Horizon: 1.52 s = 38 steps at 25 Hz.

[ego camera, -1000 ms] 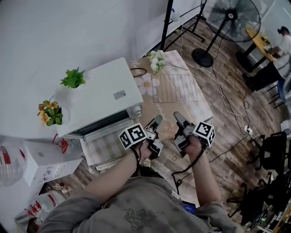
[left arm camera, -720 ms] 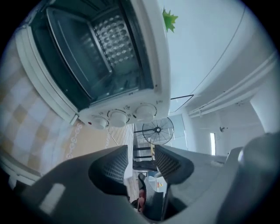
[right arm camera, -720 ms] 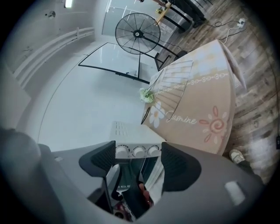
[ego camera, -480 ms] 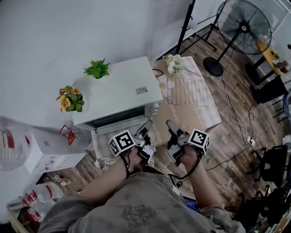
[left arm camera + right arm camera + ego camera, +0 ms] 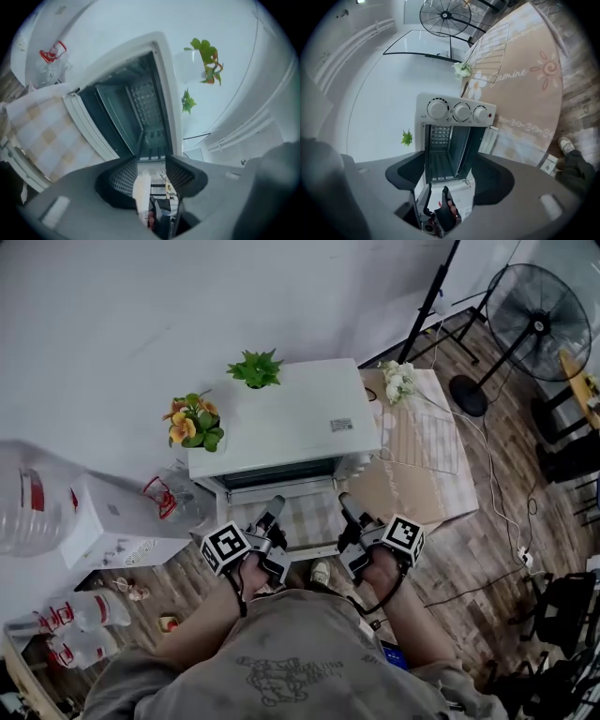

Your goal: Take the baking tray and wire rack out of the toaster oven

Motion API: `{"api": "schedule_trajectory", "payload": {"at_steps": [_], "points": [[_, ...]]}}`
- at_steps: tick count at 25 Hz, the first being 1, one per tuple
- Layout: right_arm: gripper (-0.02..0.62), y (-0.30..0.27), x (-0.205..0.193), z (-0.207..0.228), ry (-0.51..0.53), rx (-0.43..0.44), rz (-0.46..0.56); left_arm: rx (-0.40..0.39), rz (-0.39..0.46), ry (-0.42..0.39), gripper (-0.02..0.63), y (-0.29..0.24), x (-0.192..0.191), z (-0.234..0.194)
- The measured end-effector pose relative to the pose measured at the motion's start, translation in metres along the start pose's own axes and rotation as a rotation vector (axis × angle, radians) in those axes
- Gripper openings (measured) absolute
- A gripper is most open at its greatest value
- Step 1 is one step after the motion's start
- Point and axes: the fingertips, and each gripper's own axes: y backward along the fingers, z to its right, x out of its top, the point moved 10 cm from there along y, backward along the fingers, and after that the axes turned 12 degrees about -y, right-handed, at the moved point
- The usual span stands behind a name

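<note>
head view: l gripper (image 5: 274, 512) and r gripper (image 5: 345, 504) side by side, tips just short of open oven (image 5: 281, 423), over check cloth (image 5: 309, 521). rack (image 5: 427, 437) flat on mat (image 5: 412, 495), well off to r gripper's right.
left gripper view: jaws apart, nothing btwn; oven cavity straight ahead.
right gripper view: jaws apart, empty; oven front ahead, rack beyond on right. tray not made out.

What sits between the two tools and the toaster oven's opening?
Only the open door, folded down from the toaster oven; the head view shows it.
</note>
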Motion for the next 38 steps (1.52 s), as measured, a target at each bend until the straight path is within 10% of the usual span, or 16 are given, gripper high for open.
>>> {"api": "schedule_trajectory", "payload": {"at_steps": [9,38], "points": [[0.316,-0.029,-0.020,0.008,0.013,-0.056,-0.038,0.056,0.172,0.037,0.184,0.054,0.038,-0.028],[0.270,-0.132,0.012,0.057,0.022,0.037,0.084,0.044,0.300,0.065,0.158,-0.007,0.069,-0.113]]}}
